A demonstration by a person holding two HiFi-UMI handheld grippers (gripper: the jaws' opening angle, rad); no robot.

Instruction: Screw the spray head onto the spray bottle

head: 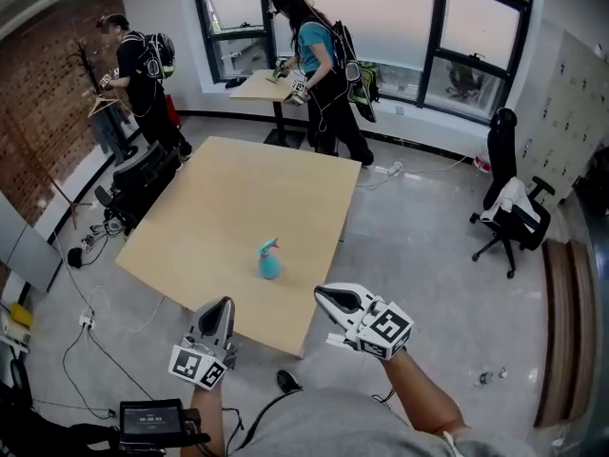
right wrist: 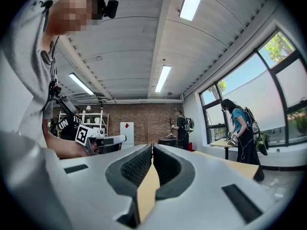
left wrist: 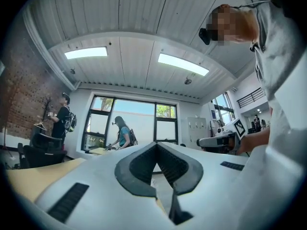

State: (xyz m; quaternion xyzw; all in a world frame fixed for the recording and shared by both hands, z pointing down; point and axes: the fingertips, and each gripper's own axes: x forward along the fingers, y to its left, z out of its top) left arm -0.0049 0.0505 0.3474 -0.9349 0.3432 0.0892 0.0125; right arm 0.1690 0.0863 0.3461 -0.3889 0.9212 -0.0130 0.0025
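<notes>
A teal spray bottle [head: 269, 267] stands on the light wooden table [head: 219, 217], near its front edge. A pale teal spray head [head: 270, 247] sits on top of it; how firmly it is attached I cannot tell. My left gripper [head: 225, 304] is held below the table's front edge, left of the bottle, shut and empty. My right gripper [head: 324, 294] is off the table's front right corner, also shut and empty. In the left gripper view the jaws [left wrist: 156, 144] meet at their tips and point up into the room. The right gripper [right wrist: 152, 147] shows the same. Neither gripper view shows the bottle.
Two people with backpacks stand at the far side, one at a small table [head: 259, 86] by the windows. A black office chair [head: 143, 174] sits at the table's left, another chair [head: 514, 212] at the right. Cables [head: 86, 322] lie on the floor.
</notes>
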